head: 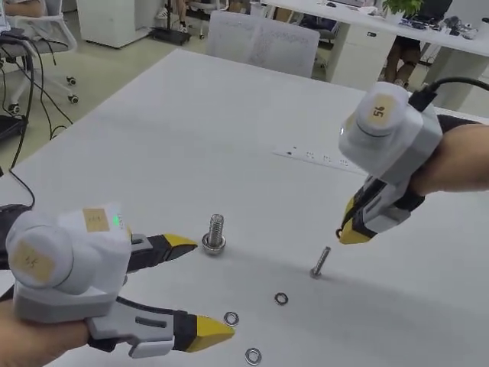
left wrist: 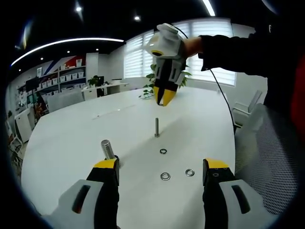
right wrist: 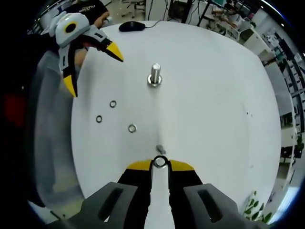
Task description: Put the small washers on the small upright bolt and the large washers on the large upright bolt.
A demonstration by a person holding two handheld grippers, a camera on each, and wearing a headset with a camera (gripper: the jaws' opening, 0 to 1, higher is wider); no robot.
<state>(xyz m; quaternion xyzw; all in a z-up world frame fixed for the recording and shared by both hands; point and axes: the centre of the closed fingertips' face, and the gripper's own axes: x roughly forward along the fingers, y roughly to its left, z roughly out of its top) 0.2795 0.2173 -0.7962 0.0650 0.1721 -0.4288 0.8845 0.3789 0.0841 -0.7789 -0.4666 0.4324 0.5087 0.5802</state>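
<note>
You're pinching a washer [right wrist: 160, 162] in the right gripper [right wrist: 160, 163], small bolt [right wrist: 161, 149] just past its tips: centre, release. Left gripper [left wrist: 161, 164] is gaping wide.

Wide white matte worktable [head: 191, 138]. Pale mesh-backed office chair [head: 263, 42] stands at its far edge. Beige hard floor [head: 114, 73] beyond. Tall windows with white slatted blinds [left wrist: 136, 59] admit strong daylight. Curved ceiling strip light [left wrist: 66, 43] is lit. Wall shelving with storage boxes [left wrist: 71, 76].
</note>
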